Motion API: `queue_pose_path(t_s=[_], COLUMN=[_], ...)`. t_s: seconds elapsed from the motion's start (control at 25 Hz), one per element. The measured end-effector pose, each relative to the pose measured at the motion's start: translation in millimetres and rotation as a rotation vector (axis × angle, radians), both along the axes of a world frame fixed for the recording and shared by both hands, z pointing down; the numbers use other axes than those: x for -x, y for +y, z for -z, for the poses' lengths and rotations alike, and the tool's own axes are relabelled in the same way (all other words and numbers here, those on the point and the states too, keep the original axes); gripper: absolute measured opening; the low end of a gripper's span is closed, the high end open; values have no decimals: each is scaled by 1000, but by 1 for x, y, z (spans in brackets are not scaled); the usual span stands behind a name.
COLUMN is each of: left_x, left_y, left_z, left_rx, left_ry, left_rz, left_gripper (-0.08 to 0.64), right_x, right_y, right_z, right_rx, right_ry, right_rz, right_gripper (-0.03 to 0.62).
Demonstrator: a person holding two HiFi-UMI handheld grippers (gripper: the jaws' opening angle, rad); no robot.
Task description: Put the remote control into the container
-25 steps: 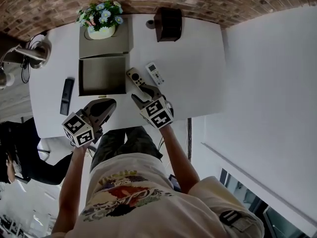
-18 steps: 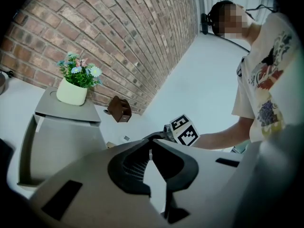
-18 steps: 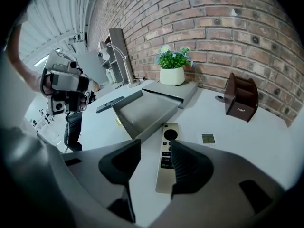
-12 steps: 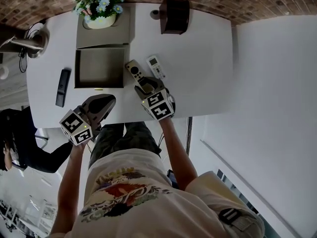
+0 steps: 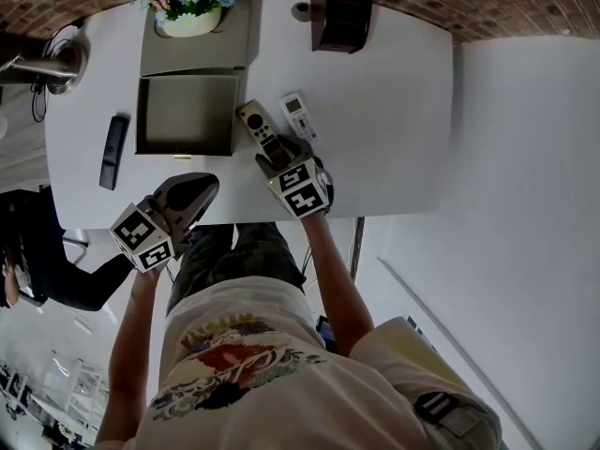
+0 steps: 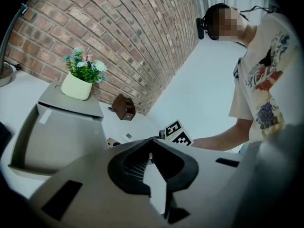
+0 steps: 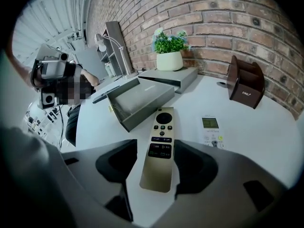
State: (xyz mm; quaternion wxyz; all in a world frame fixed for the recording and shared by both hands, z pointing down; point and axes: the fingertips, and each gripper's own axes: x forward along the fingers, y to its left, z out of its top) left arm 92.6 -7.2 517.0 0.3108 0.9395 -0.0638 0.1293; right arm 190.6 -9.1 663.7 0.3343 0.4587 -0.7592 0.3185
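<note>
A gold remote control (image 5: 255,125) lies on the white table (image 5: 384,129), just right of the open grey container (image 5: 185,115), which is empty. My right gripper (image 5: 278,150) is over the remote's near end. In the right gripper view the remote (image 7: 160,146) lies between the jaws, which have just been opening and stand open on either side without touching it (image 7: 156,150). The container (image 7: 121,115) is ahead and to the left. My left gripper (image 5: 199,187) hovers at the table's near edge, shut on nothing (image 6: 151,140).
A white remote (image 5: 296,115) lies right of the gold one, and a black remote (image 5: 112,150) lies left of the container. Behind are the container's lid (image 5: 202,50) with a flower pot (image 5: 190,7), a brown holder (image 5: 340,12) and a desk lamp (image 5: 52,64).
My right gripper has come down and forward onto the near end of the gold remote, with its jaws spread wider. The left gripper has stayed about where it was.
</note>
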Motion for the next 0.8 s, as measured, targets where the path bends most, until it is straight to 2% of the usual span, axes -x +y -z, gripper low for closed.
queue_pose_path(t_s=[0.52,0.8], left_x=[10,17], left_y=[10,12], left_z=[-8,-9], left_rx=[31,37], left_ry=[-8,-6], left_rz=[24,36], left_gripper=[5,5], right_x=[-2,-4], right_y=[2,0], right_z=[-17,-19], right_rx=[44,36], right_ry=[44,66], right_rz=[22,13], right_gripper=[236,236])
